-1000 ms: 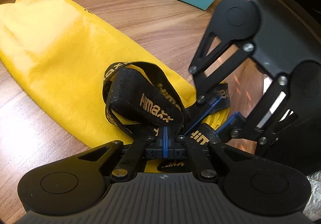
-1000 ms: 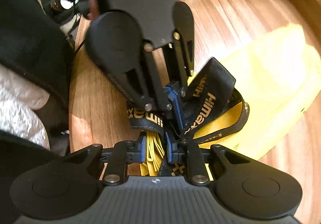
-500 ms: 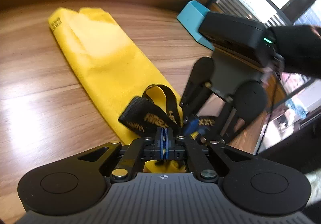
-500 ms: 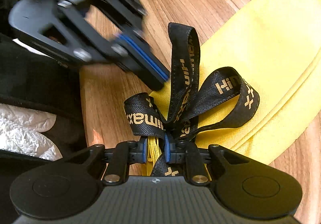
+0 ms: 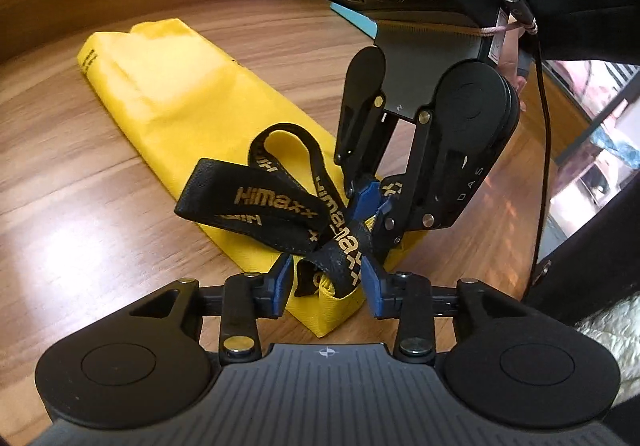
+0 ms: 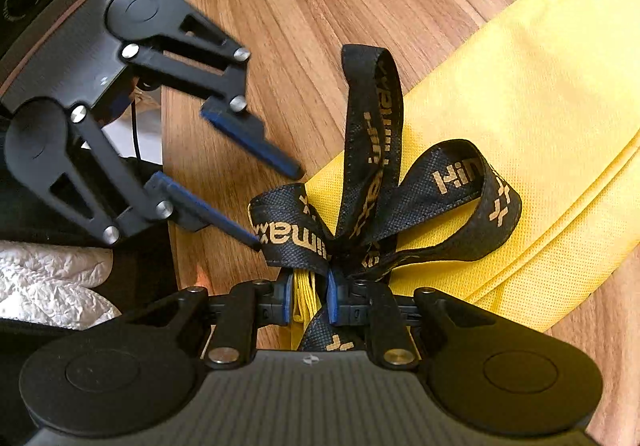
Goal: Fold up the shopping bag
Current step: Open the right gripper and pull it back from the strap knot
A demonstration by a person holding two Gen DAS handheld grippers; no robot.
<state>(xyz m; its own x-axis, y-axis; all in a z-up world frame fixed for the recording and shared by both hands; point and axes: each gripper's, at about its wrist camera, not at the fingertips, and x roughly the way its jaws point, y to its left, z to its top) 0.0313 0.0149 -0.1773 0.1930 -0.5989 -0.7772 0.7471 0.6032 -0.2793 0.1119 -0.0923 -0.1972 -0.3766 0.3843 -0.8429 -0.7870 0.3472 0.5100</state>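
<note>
On wooden table point(image 5: 80, 174) we see yellow shopping bag point(image 5: 168, 86) lying folded lengthwise. Right gripper point(image 6: 307, 300) pinches bag's gathered end and black handles point(image 6: 372, 150). Left gripper point(image 5: 326, 286) jaws opening, handles loose between, pads clear.

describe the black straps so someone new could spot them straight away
On the wooden table lies a long folded yellow shopping bag. At its near end sits a bunch of black handle straps, looped like a bow. Only they are black, with gold Himaxx lettering.
</note>
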